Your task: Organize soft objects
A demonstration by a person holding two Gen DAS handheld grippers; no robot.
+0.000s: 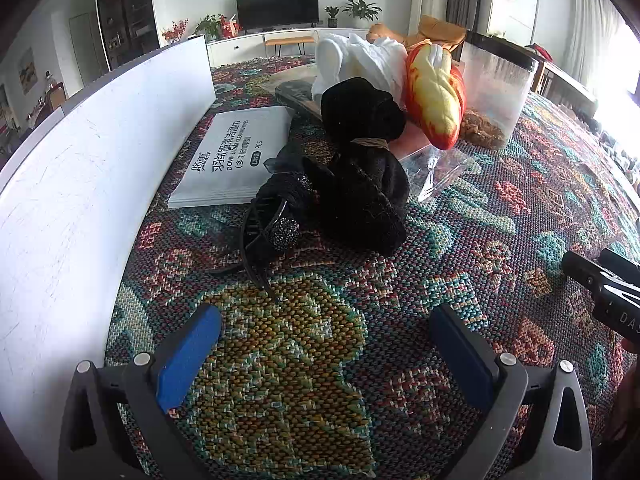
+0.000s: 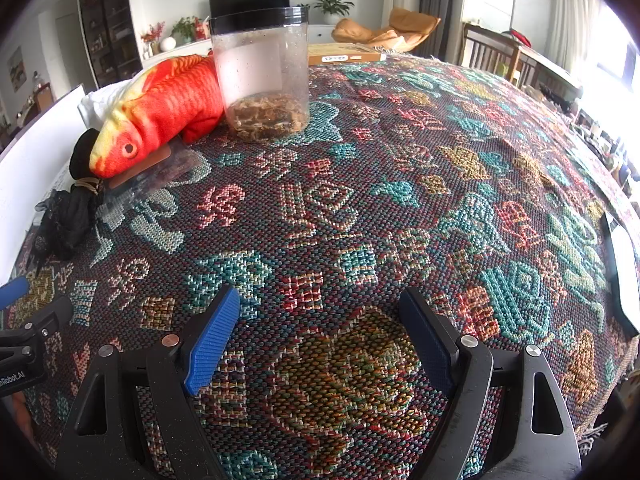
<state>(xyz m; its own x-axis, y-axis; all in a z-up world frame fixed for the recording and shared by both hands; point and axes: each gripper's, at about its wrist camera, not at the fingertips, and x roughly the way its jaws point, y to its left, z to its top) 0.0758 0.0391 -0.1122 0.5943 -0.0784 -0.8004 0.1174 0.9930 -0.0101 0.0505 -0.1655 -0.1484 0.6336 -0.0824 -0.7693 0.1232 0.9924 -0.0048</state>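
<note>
You're holding the left gripper with fingers spread apart and empty, low over the woven patterned cloth; the right gripper is likewise wide and gripping nothing; the black plush toy is sitting just ahead of the left one, touching the black hair clip, with the orange fish plush leaning by the clear jar; probably go for the black plush's body, keeping clear of the clip; the surface is sitting in a living room with a TV behind.

Clear jar, wipes packet, hair clip, woven tablecloth
</note>
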